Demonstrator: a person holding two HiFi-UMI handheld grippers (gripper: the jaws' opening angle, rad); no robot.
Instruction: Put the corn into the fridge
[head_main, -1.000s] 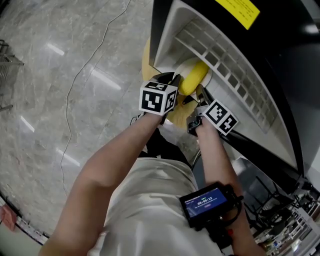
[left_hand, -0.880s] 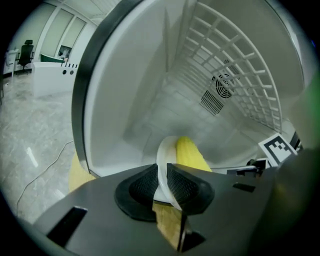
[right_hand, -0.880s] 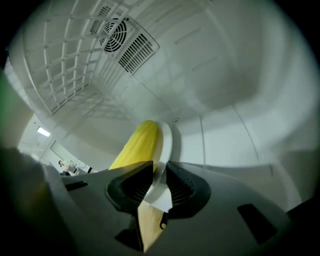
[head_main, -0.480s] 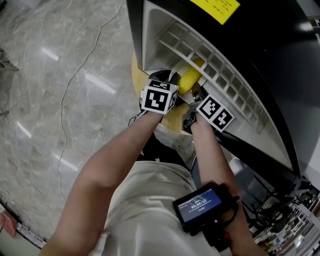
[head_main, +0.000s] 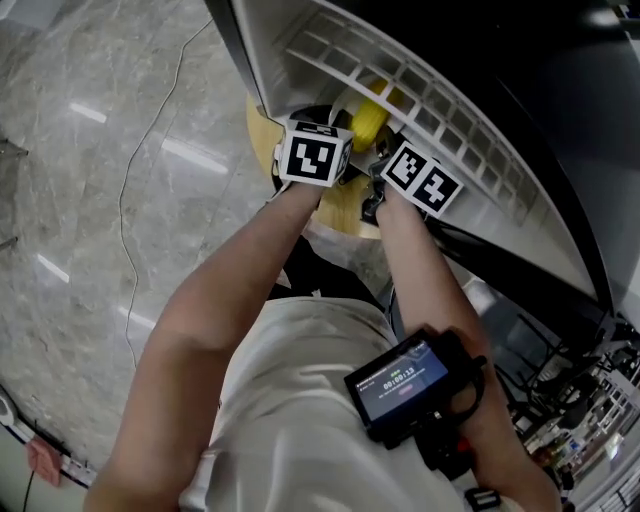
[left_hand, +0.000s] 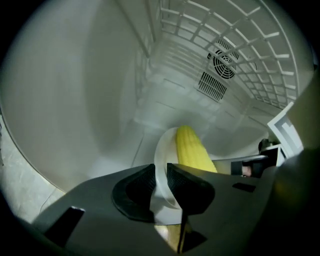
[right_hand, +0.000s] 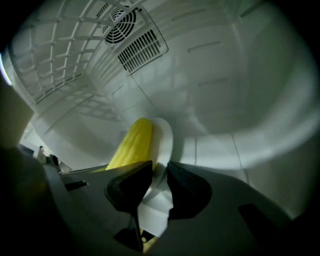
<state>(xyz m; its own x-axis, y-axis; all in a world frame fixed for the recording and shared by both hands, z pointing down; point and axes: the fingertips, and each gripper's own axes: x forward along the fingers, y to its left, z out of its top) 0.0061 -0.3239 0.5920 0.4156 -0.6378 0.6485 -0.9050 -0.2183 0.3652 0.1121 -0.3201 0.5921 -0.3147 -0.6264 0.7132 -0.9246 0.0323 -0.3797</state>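
A yellow corn cob (left_hand: 192, 150) lies on a white plate (left_hand: 162, 165). My left gripper (left_hand: 160, 180) is shut on the plate's rim on one side, and my right gripper (right_hand: 159, 182) is shut on the rim on the other side. Between them they hold the plate inside the white fridge compartment (left_hand: 100, 100). In the head view the corn (head_main: 366, 118) shows just past the two marker cubes, the left gripper (head_main: 335, 150) and the right gripper (head_main: 385, 165) close together under the wire shelf (head_main: 420, 85). In the right gripper view the corn (right_hand: 132, 142) lies left of the plate (right_hand: 165, 140).
A round vent (left_hand: 222, 62) and a slotted grille (left_hand: 210, 86) sit on the fridge's back wall. A white wire rack (right_hand: 55, 55) spans the compartment's top. A round wooden stool (head_main: 340, 215) stands below the fridge on a marble floor (head_main: 90, 180) with a thin cable (head_main: 125, 200).
Both grippers have carried the plate with the corn further in under the wire shelf, so less of the corn shows in the head view. Their grip on the rim is unchanged.
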